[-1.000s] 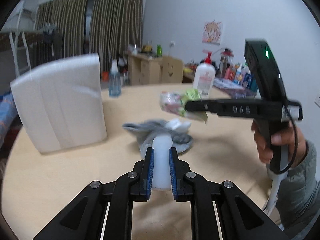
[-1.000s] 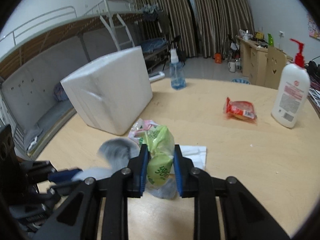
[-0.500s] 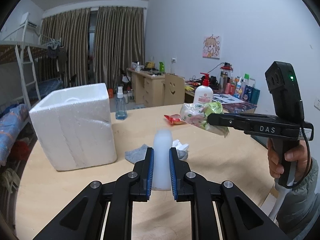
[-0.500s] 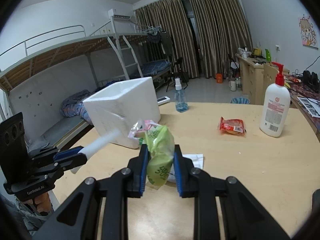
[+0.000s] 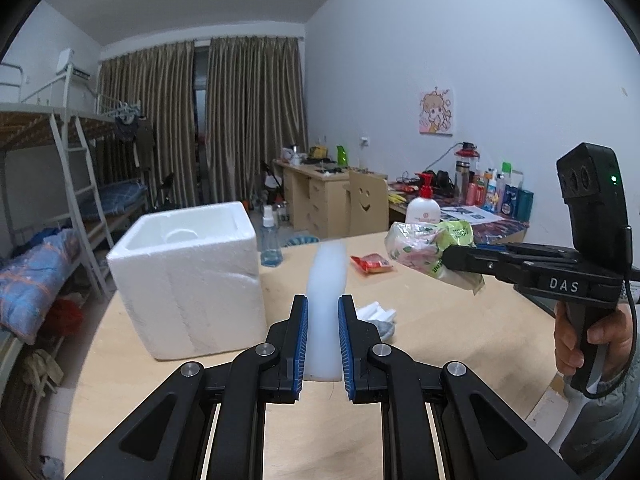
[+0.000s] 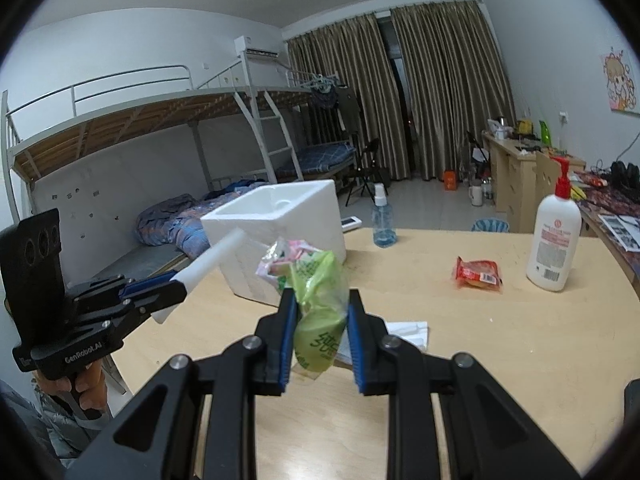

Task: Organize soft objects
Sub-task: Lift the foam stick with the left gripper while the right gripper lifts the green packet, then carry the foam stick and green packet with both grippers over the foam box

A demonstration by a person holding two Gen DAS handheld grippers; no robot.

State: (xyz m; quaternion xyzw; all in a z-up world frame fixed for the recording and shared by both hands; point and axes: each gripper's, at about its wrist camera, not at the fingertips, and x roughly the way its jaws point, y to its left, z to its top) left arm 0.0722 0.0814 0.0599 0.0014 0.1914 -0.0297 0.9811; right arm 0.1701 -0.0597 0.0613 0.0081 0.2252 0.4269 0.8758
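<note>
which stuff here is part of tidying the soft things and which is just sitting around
Job: white foam strip in left gripper; green packet in right gripper; foam box; grey sock.
Lying about: lotion bottle, spray bottle, red snack packet.

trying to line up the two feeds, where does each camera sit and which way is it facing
Left wrist: sits on the left gripper, looking along its fingers, shut on a white foam strip, across the round wooden table toward the curtains; the right gripper and right hand show at right.
Right wrist: sits on the right gripper, shut on a green plastic packet, facing the bunk bed; the left gripper shows at left.
Shared: white styrofoam box, red snack packet, white pump bottle.
</note>
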